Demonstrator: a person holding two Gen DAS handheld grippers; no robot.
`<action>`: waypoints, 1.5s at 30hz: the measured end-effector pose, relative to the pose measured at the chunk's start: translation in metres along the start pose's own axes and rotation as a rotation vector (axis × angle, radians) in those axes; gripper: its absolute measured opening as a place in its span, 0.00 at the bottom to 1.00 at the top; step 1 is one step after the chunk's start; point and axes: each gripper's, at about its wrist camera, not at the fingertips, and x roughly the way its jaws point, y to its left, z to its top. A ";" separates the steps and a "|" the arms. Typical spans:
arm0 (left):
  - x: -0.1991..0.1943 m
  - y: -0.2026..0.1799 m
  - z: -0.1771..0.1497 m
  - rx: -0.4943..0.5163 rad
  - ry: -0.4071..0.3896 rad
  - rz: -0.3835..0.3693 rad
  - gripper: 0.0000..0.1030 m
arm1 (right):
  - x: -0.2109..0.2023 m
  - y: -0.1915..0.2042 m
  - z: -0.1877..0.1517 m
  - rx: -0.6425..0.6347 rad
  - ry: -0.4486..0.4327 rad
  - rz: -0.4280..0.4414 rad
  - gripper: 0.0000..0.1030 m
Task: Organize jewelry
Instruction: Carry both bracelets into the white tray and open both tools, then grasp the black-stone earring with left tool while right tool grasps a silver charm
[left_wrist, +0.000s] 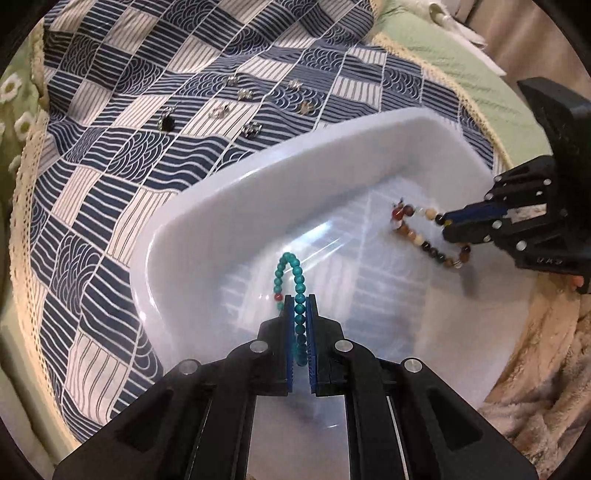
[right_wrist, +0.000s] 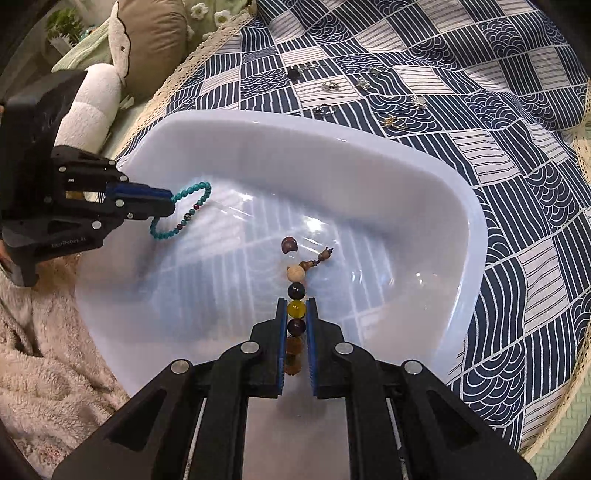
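Observation:
My left gripper (left_wrist: 300, 300) is shut on a turquoise bead bracelet (left_wrist: 287, 269) and holds it over the white translucent tray (left_wrist: 236, 184). It also shows in the right wrist view (right_wrist: 170, 201) with the turquoise bracelet (right_wrist: 192, 210) hanging from it. My right gripper (right_wrist: 296, 303) is shut on a bracelet of brown, amber and cream beads (right_wrist: 295, 275) above the tray (right_wrist: 332, 147). In the left wrist view the right gripper (left_wrist: 448, 229) holds that brown bracelet (left_wrist: 410, 229) at the tray's right side.
Several small metal earrings and rings (left_wrist: 243, 107) lie on the blue and white patterned cloth (left_wrist: 110, 184) beyond the tray; they also show in the right wrist view (right_wrist: 365, 85). A fluffy beige blanket (right_wrist: 44, 350) lies beside the tray. Cushions (right_wrist: 147, 40) sit behind.

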 end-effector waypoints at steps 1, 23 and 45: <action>0.001 0.000 -0.001 0.001 0.004 0.002 0.06 | 0.000 -0.001 0.000 0.001 0.001 -0.002 0.11; -0.014 0.001 0.007 -0.042 -0.036 -0.039 0.56 | -0.018 -0.008 0.004 0.019 -0.092 -0.084 0.49; 0.023 0.149 0.175 -0.404 -0.066 0.144 0.81 | 0.016 -0.123 0.197 0.244 -0.037 -0.258 0.53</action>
